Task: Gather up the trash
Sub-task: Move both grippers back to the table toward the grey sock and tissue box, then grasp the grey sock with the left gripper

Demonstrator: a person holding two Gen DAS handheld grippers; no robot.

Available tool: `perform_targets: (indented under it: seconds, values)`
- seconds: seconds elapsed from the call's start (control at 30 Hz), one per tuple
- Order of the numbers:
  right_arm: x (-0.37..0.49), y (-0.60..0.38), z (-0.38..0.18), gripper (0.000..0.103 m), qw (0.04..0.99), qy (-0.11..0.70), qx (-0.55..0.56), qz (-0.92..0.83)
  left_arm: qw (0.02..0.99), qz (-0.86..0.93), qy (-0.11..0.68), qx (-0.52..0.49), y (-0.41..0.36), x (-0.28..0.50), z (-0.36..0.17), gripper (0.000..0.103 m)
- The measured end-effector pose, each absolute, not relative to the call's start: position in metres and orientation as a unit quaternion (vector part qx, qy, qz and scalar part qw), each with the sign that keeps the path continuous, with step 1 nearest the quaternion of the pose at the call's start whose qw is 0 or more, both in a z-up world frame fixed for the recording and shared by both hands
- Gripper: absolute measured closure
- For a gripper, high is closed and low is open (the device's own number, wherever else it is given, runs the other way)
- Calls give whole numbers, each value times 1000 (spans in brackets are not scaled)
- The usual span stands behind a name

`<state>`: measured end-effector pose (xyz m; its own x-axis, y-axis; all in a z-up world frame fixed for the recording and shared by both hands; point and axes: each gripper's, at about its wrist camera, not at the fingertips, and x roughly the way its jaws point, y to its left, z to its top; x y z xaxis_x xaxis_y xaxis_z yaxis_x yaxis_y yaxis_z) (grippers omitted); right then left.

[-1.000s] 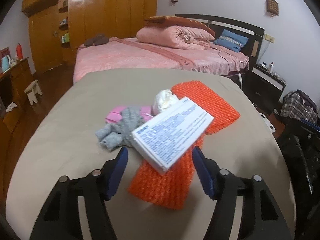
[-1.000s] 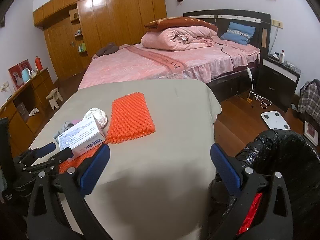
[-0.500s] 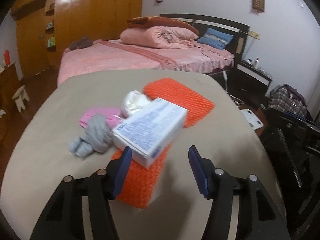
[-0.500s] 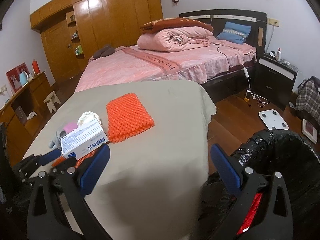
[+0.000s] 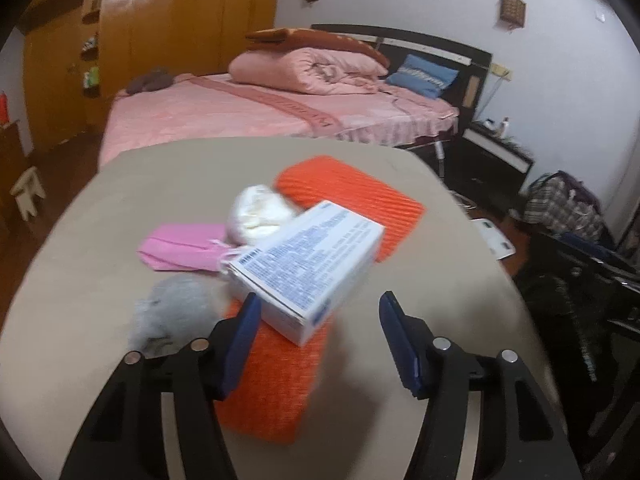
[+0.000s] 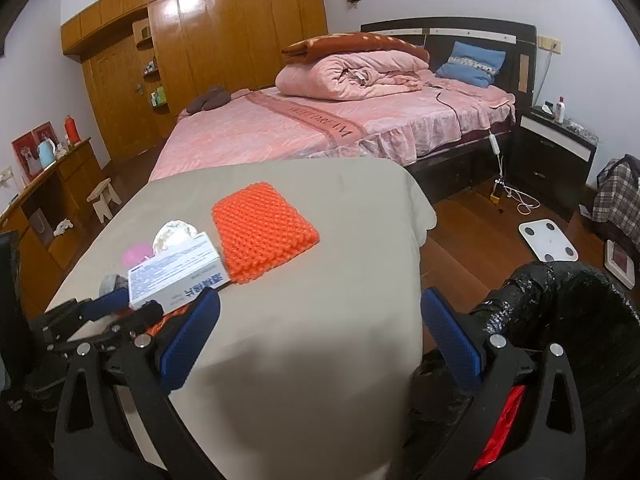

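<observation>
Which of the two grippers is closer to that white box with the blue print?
The left. The left gripper sits right at the white box, jaws open either side of its near corner. The right gripper hovers farther off, near the black-lined bin.

The left gripper tilts downward over the table's near edge, its blue pads spread apart and gripping nothing. The right gripper hangs at the table's near right corner, also tilted down, its jaws wide and empty.
</observation>
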<state>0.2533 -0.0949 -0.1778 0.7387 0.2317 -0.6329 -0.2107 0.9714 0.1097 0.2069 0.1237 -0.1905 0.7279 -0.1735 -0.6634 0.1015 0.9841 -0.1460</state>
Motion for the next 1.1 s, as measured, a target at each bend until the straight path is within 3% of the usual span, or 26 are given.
perform_targets:
  seconds: [0.37, 0.77, 1.1]
  values:
    - [257, -104, -179, 5, 933, 341, 20, 110, 934, -54, 351, -33, 123, 206, -182, 42]
    - [254, -83, -192, 5, 926, 354, 14, 129, 934, 46, 354, -13, 178, 195, -195, 32]
    - [253, -75, -195, 5, 924, 357, 6, 134, 942, 35, 329, -52, 189, 182, -171, 31]
